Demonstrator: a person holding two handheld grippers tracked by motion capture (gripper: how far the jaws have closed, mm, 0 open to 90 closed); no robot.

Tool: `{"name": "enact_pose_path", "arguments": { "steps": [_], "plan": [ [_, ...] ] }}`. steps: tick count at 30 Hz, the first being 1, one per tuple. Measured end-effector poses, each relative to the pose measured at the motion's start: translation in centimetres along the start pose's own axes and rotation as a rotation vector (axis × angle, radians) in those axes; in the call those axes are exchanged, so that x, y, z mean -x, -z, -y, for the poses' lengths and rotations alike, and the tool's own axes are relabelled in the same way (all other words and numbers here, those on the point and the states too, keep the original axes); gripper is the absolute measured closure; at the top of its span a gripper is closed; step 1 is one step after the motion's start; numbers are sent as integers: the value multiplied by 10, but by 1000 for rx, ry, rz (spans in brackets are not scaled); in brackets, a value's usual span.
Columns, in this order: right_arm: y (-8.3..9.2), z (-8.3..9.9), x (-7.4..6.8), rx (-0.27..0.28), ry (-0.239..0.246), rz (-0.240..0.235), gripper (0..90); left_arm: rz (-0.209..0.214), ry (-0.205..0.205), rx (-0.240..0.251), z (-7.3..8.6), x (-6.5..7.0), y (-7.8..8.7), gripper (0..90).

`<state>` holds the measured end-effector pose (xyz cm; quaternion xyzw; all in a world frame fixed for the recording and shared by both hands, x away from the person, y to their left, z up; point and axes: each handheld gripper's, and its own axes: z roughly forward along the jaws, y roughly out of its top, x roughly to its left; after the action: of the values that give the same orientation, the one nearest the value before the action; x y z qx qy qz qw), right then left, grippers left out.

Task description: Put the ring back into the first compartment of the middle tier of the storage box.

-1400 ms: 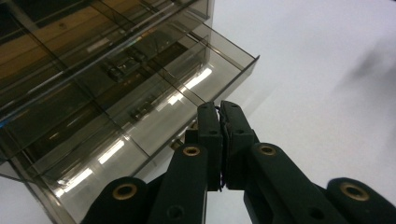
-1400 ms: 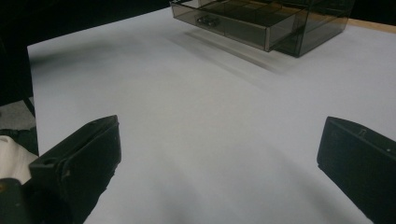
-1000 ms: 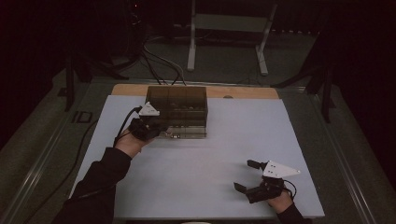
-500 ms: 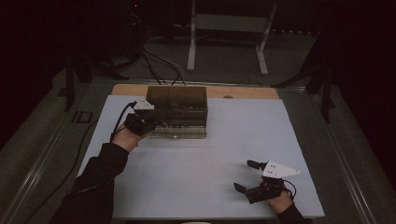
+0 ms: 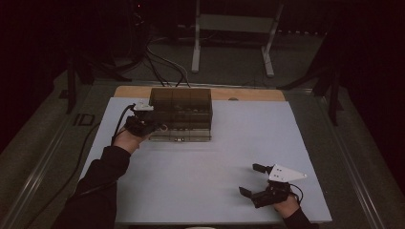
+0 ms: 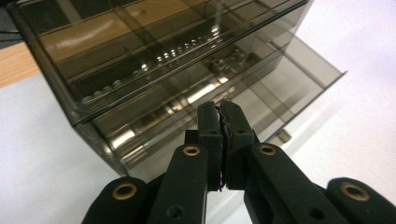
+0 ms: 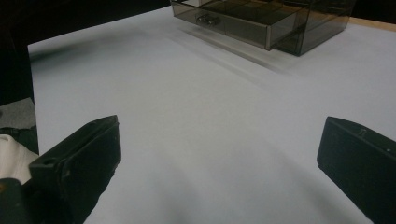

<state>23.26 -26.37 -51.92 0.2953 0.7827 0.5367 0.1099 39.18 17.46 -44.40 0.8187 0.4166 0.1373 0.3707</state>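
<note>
A: Where's the drawer box [image 5: 180, 113]?

B: Far side of the white table sheet [image 5: 210, 162], left of centre, backed onto the wooden strip [image 5: 248, 93]. Smoked clear plastic. Bottom drawer [image 6: 280, 88] pulled out partway, small handle [image 7: 208, 19] on its front.

A: Left gripper [image 5: 143, 125]?

B: At the box's left front corner, tips by the open drawer's left end. Jaws clenched together, nothing between them. Can't tell if the tips touch the plastic.

A: Right gripper [image 5: 253, 180]?

B: Near the table's front right, well apart from the box, low over the sheet. Jaws spread wide, bare sheet between them. Grey three-cornered plate [image 5: 285, 173] on top.
</note>
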Motion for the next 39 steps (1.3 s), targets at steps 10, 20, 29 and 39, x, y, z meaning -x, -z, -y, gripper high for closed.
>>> {"name": "enact_pose_path", "arguments": {
  "steps": [10,20,29,39],
  "plan": [
    [0,0,0,-3,3,-2,0,-9,37,4,3,-9,-10,900],
    [0,0,0,-2,-1,-2,0,-8,59,-12,3,-12,-17,828],
    [0,0,0,-1,-2,-3,0,-50,43,-21,3,-4,-14,488],
    [0,0,0,-2,-1,-1,0,-35,34,22,-1,3,-2,361]
  ]
}}
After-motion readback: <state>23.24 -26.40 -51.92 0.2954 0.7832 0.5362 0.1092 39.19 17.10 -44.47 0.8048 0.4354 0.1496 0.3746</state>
